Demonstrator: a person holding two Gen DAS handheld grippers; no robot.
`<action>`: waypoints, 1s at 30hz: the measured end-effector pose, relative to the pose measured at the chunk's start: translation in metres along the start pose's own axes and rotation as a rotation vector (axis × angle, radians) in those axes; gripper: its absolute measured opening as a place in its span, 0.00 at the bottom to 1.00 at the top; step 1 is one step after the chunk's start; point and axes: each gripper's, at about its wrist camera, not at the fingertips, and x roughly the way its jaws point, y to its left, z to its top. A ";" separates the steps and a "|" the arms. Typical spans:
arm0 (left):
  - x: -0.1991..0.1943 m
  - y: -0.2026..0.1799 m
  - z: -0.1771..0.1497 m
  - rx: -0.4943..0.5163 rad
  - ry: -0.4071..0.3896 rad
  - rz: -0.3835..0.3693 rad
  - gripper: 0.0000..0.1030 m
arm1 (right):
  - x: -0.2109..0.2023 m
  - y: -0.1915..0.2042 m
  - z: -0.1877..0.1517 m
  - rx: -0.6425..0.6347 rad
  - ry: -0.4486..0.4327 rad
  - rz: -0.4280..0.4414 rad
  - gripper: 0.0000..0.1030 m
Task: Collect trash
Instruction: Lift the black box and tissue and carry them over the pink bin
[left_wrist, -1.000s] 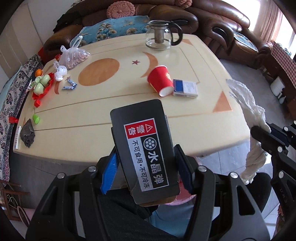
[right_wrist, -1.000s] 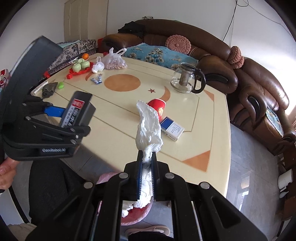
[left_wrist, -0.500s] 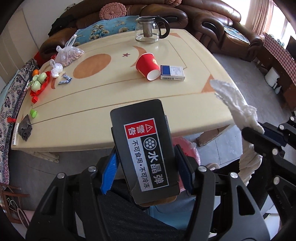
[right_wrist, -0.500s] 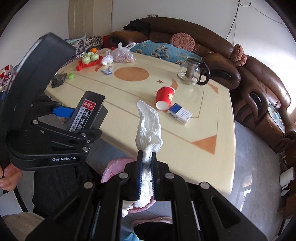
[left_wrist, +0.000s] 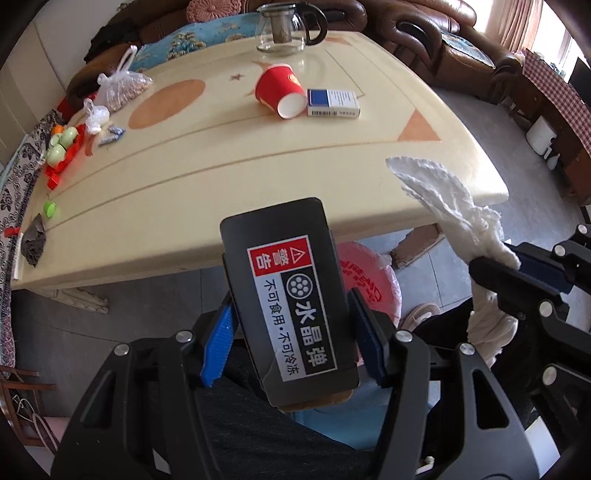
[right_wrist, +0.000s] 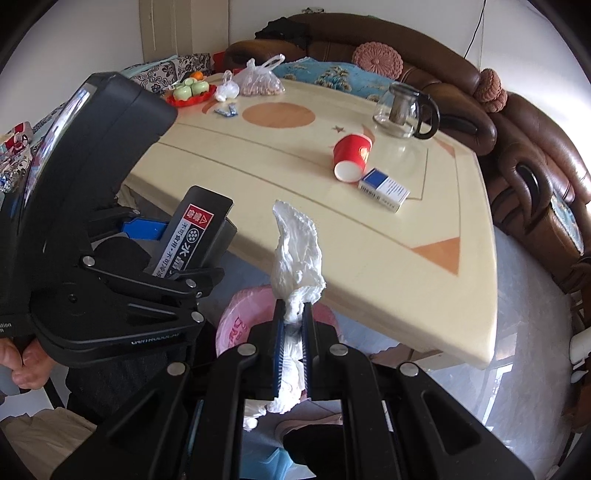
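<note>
My left gripper (left_wrist: 291, 328) is shut on a black box with a red warning label (left_wrist: 288, 295); the box also shows in the right wrist view (right_wrist: 192, 236). My right gripper (right_wrist: 293, 325) is shut on a crumpled white tissue (right_wrist: 295, 251), seen in the left wrist view too (left_wrist: 454, 206). Both are held off the table's near edge, above a bin lined with a pink bag (left_wrist: 365, 277), which the right wrist view shows below the tissue (right_wrist: 240, 317). A tipped red paper cup (left_wrist: 277, 92) and a blue-and-white packet (left_wrist: 332, 103) lie on the cream table (left_wrist: 184, 184).
A glass teapot (left_wrist: 288, 26) stands at the table's far edge. At the left are a bag of nuts (left_wrist: 122, 88), a small white bag (left_wrist: 94, 118), candy wrappers (left_wrist: 110, 134), a red tray with green cups (left_wrist: 61, 144), a green cap (left_wrist: 50, 208) and a dark scrap (left_wrist: 33, 242). Brown sofas surround the table.
Both grippers have drawn back from the table toward its near edge, keeping hold of the box and the tissue. The pink-lined bin has come into view below them.
</note>
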 end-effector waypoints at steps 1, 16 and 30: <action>0.003 0.000 -0.001 0.000 0.004 0.000 0.56 | 0.003 0.000 -0.001 0.002 0.004 0.002 0.09; 0.069 -0.006 -0.014 -0.004 0.093 -0.074 0.56 | 0.064 -0.008 -0.025 0.049 0.095 0.058 0.09; 0.149 -0.018 -0.035 -0.023 0.222 -0.077 0.56 | 0.137 -0.025 -0.064 0.136 0.215 0.062 0.09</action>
